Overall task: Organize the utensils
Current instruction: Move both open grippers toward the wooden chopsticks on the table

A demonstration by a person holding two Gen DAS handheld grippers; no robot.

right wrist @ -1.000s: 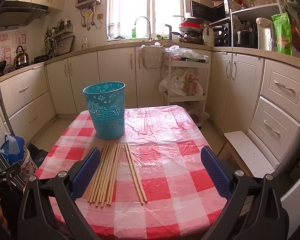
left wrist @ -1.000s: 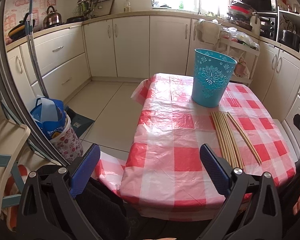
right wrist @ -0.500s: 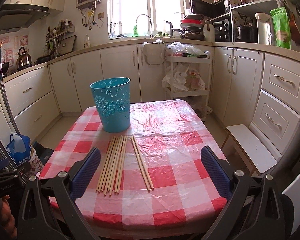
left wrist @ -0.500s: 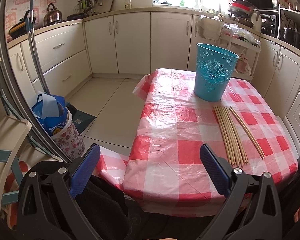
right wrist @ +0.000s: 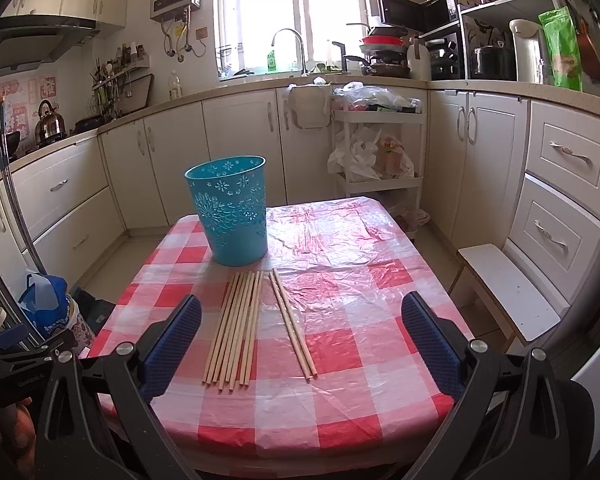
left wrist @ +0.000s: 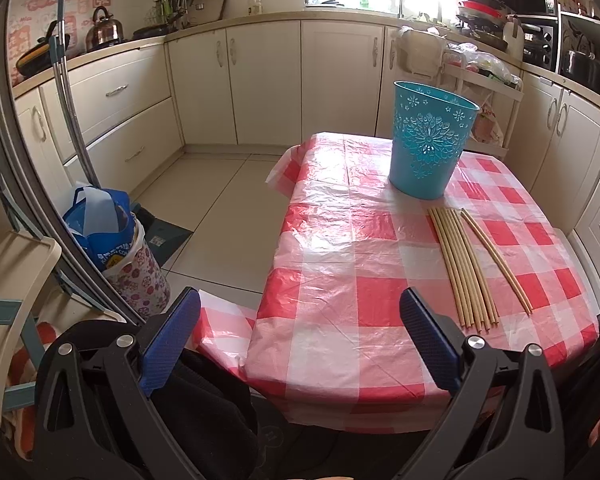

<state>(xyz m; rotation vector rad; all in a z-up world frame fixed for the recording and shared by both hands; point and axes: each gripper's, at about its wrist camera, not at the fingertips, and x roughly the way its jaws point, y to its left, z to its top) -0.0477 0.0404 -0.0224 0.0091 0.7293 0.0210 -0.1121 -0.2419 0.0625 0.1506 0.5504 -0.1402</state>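
Red-and-white checked table [right wrist: 340, 380] ahead of both grippers, plastic cover over cloth
Teal perforated bin [right wrist: 234, 210] upright at 12 o'clock on table, far end
Bundle of chopsticks [right wrist: 236, 326] flat at 6 o'clock of bin, near its base; separate pair [right wrist: 292, 324] just beside at 3 o'clock, apart from bundle
Left gripper [left wrist: 300, 344] spread wide, empty, at table's near-left corner
Right gripper [right wrist: 300, 344] spread wide, empty, above near edge, clear of chopsticks

You've got cream kitchen cabinets [right wrist: 236, 152] wrapping round, pale floor tiles [left wrist: 216, 200], and a bright sunlit window [right wrist: 268, 12] blowing out above the steel tap [right wrist: 288, 46].
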